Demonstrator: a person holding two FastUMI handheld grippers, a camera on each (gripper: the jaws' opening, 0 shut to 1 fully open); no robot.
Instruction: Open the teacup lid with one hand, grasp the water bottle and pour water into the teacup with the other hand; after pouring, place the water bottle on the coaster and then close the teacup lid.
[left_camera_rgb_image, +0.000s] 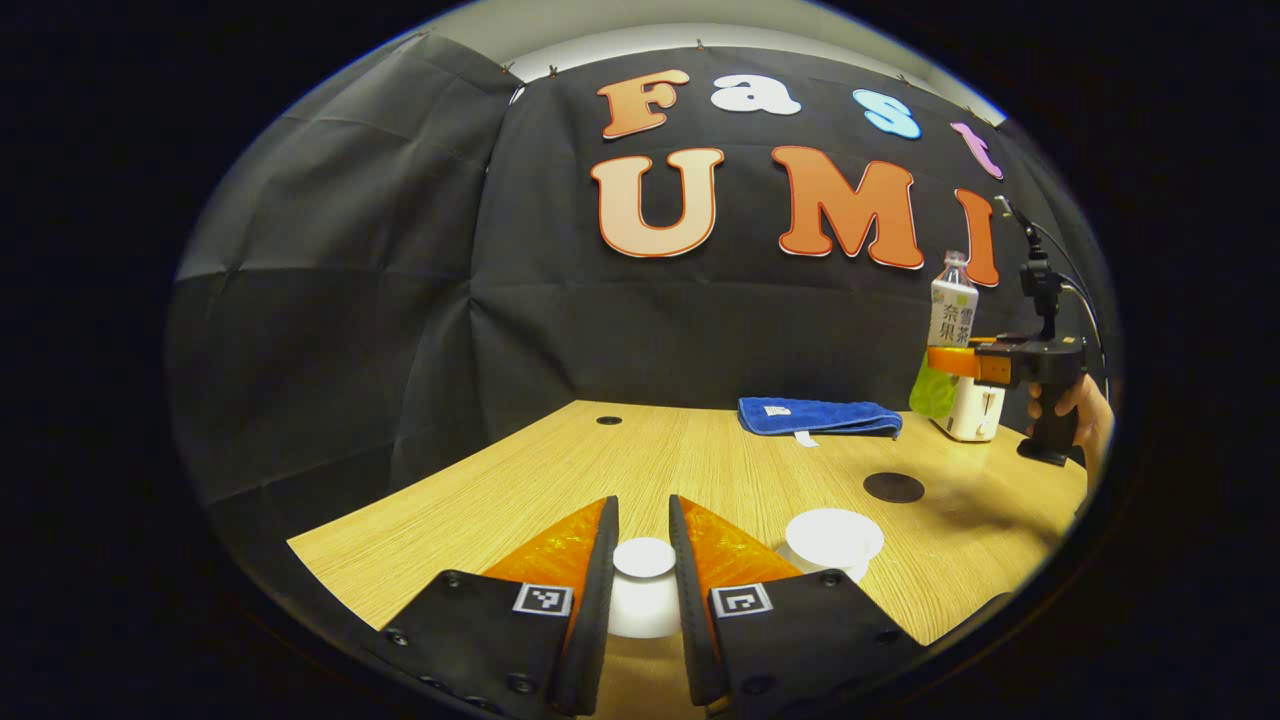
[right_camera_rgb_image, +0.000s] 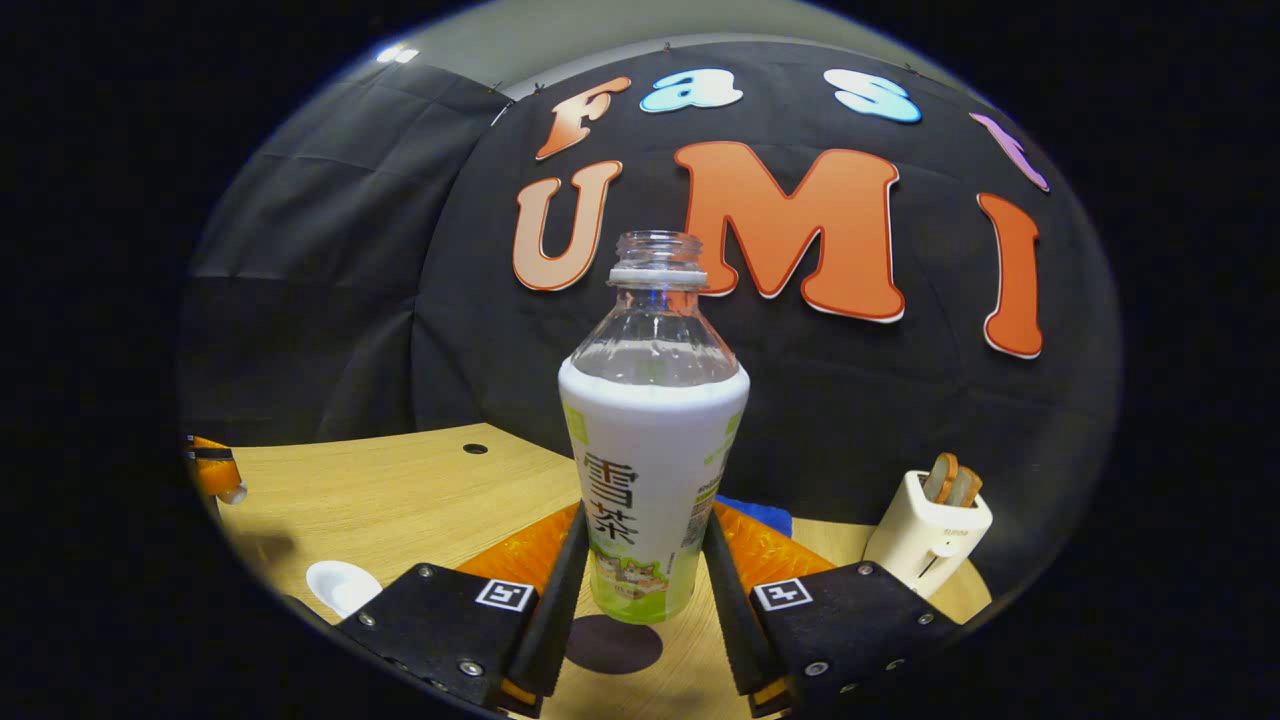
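Clamping the lid (left_camera_rgb_image: 643, 560) in the left gripper (left_camera_rgb_image: 643, 590) and the uncapped water bottle (right_camera_rgb_image: 652, 440) in the right gripper (right_camera_rgb_image: 640, 590) above the coaster (right_camera_rgb_image: 612, 645), risking spilling through tilting.

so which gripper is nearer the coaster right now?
Right. The right gripper holds the water bottle just above the dark coaster. The left gripper is across the table, holding the teacup lid beside the teacup.
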